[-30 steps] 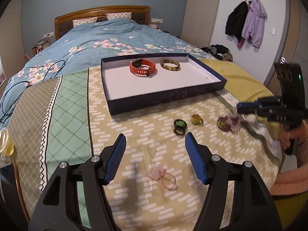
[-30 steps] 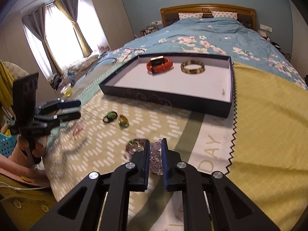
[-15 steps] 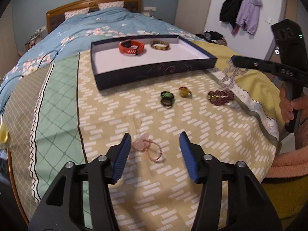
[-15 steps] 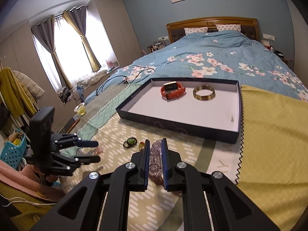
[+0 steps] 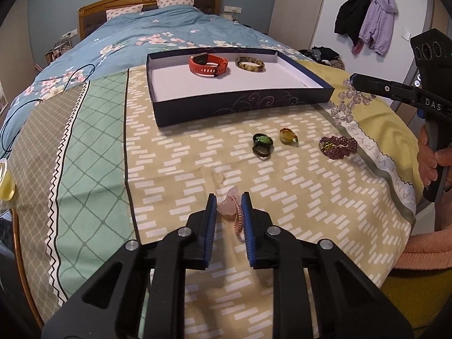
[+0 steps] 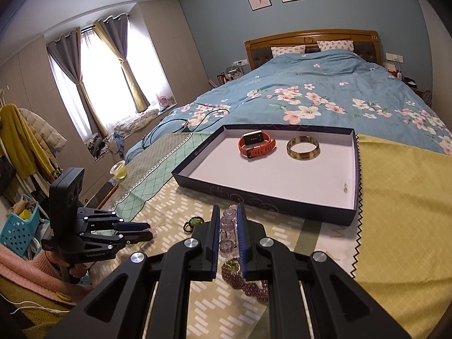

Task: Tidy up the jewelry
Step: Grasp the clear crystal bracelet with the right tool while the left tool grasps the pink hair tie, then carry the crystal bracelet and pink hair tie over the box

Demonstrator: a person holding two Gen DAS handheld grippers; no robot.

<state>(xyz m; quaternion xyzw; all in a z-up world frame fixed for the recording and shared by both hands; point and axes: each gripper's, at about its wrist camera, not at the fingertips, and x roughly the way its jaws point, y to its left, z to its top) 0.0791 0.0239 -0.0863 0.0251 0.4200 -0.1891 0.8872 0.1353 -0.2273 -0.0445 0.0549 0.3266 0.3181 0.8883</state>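
My left gripper (image 5: 228,207) is low over the patterned cloth, its jaws closing, and the blue pads press on a pink bead bracelet (image 5: 236,214) with a pink stone. My right gripper (image 6: 228,212) is shut on a clear bead bracelet (image 6: 227,227), which hangs above the cloth (image 5: 346,104). A dark blue box (image 5: 282,101) with a white floor holds an orange watch (image 5: 208,64) and a mottled bangle (image 5: 250,64). On the cloth before the box lie a green ring (image 5: 262,140), an amber ring (image 5: 287,136) and a maroon bead bracelet (image 5: 337,147).
The cloth lies on a bed with a blue floral duvet (image 6: 325,99) and a black cable (image 5: 17,113). A cup of yellow liquid (image 6: 120,169) stands off the bed's left side. A person's hand (image 5: 432,158) grips the right handle. Coats (image 5: 367,19) hang on the wall.
The left jaws went from wide apart to closed on the pink bracelet. The right gripper rose from the cloth with the clear bead bracelet, leaving the maroon one lying.
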